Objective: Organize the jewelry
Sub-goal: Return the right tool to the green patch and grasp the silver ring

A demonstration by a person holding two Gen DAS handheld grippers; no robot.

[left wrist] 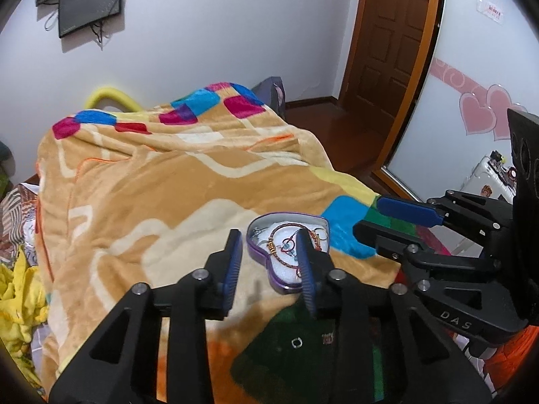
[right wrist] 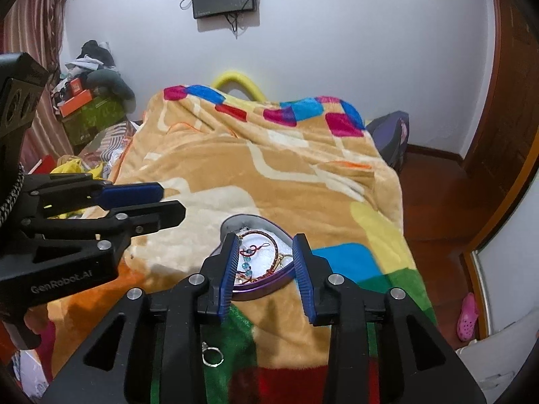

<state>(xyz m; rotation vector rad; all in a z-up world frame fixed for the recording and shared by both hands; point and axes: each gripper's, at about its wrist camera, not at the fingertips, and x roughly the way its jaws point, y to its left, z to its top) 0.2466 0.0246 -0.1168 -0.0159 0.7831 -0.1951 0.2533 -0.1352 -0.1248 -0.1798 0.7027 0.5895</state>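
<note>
In the left wrist view, the left gripper (left wrist: 271, 262) is seen nearest, its jaws apart with nothing clamped between them. Just beyond, at twelve o'clock, a heart-shaped tin (left wrist: 269, 262) is set on the blanket (left wrist: 168, 175), with bracelets (left wrist: 286, 242) laid inside. A ring (left wrist: 295, 342) lies on the blanket at six o'clock. At three o'clock the right gripper (left wrist: 367, 215) is held, jaws apart and empty.

Black grippers, ribbed blue fingers (left wrist: 235, 269)

Blanketed bed (right wrist: 209, 175): heart tin (right wrist: 256, 286), perhaps ring (right wrist: 213, 358).
</note>
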